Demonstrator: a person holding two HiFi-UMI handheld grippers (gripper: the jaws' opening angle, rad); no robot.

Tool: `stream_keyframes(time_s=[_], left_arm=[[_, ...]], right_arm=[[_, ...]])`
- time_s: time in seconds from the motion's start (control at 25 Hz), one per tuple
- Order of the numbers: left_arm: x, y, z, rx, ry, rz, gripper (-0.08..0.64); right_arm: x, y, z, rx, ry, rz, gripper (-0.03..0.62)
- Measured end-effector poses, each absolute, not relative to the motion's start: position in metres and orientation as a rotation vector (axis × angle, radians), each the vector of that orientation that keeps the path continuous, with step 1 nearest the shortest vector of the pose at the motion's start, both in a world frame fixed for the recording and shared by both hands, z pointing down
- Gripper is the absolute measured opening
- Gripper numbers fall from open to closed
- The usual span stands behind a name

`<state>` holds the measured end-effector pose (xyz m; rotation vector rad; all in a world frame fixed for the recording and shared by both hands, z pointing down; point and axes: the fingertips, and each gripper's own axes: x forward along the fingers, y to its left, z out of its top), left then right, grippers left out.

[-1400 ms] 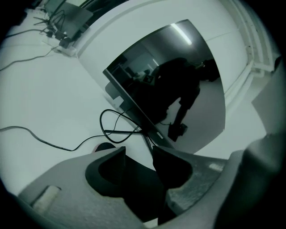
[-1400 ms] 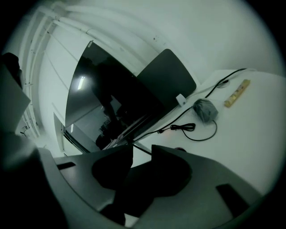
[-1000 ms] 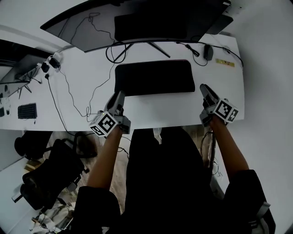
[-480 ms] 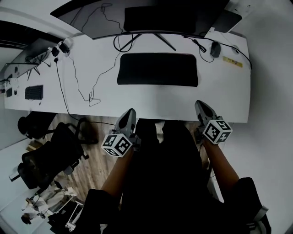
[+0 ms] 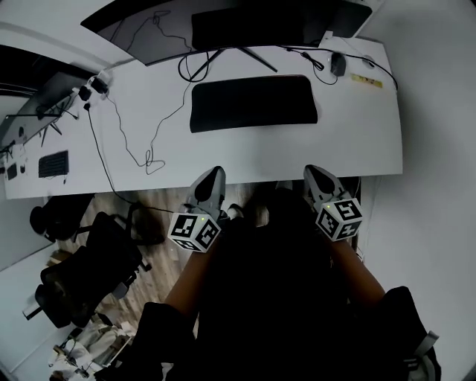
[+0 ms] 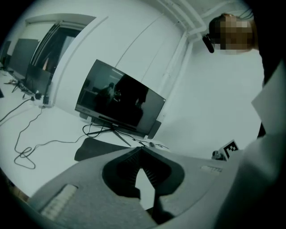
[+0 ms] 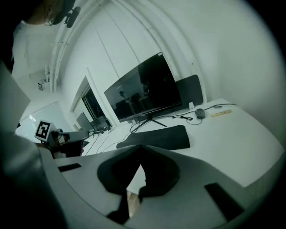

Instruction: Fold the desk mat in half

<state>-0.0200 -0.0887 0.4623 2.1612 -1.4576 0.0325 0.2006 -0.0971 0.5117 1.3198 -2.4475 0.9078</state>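
The dark desk mat (image 5: 253, 103) lies flat on the white desk (image 5: 349, 141), just in front of the monitor stand. Both grippers hover off the desk's front edge, above the person's lap, well short of the mat. My left gripper (image 5: 213, 174) is shut with nothing between its jaws. My right gripper (image 5: 311, 172) is likewise shut and empty. In the left gripper view the mat (image 6: 96, 149) lies beyond the closed jaw tips (image 6: 140, 150). From the right gripper (image 7: 140, 148), the mat (image 7: 156, 137) lies ahead across bare desk.
A wide monitor (image 5: 223, 22) stands behind the mat. Loose cables (image 5: 141, 149) trail over the desk's left part. A mouse (image 5: 338, 65) and a yellow strip (image 5: 367, 82) sit at the back right. An office chair (image 5: 82, 275) stands on the floor to the left.
Both grippers have drawn back from beside the mat's near corners to off the desk's front edge, and moved closer together. The mat lies where it was.
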Motion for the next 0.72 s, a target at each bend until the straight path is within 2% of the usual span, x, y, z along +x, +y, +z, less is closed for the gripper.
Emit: stream_keyframes(time_s=[0.2, 0.56, 0.72], left_arm=[[-0.049, -0.060, 0.433, 2.234, -1.468, 0.006, 0.021], [-0.132, -0.004, 0.390, 2.341, -1.546, -0.045, 0.021], [-0.159, 0.019, 0.374, 2.386, -1.579, -0.072, 0.021]], right_arm=[[0.184, -0.063, 0.475, 1.486, -2.410, 0.750, 0.002], [0.100, -0.014, 0.421, 1.570, -2.501, 0.641, 0.002], [0.073, -0.001, 0.407, 1.578, -2.505, 0.497, 0.002]])
